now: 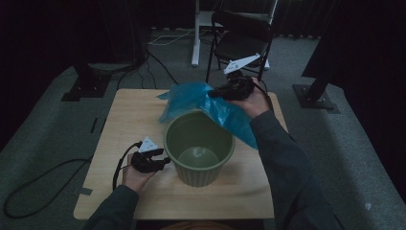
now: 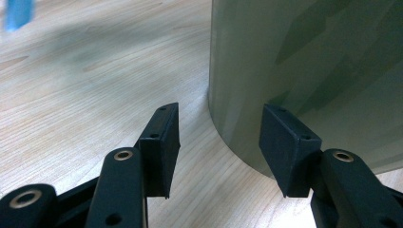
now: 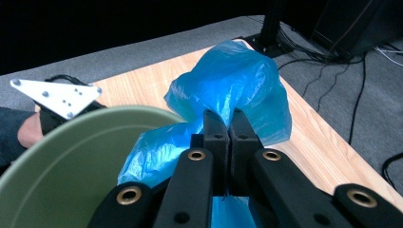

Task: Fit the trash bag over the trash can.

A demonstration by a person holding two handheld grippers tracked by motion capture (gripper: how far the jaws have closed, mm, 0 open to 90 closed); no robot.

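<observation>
A green plastic pot [image 1: 201,176] stands upright in the middle of the wooden table [image 1: 129,110]. A crumpled blue plastic bag [image 1: 191,96] hangs over the pot's far rim and lies partly on the table behind it. My right gripper [image 1: 213,94] is raised behind the pot, shut on the blue bag [image 3: 233,76], its jaws pressed together [image 3: 230,116] just past the pot's rim [image 3: 95,128]. My left gripper [image 1: 164,157] rests low at the pot's left side. Its jaws [image 2: 221,114] stand open, one on each side of the edge of the pot's wall [image 2: 309,71], and touch nothing.
A black folding chair [image 1: 242,38] and a white stand leg [image 1: 196,33] stand beyond the table's far edge. Cables run over the grey carpet [image 1: 158,72], and dark stand bases [image 1: 313,93] sit at both sides. Bare tabletop lies to the left and front of the pot.
</observation>
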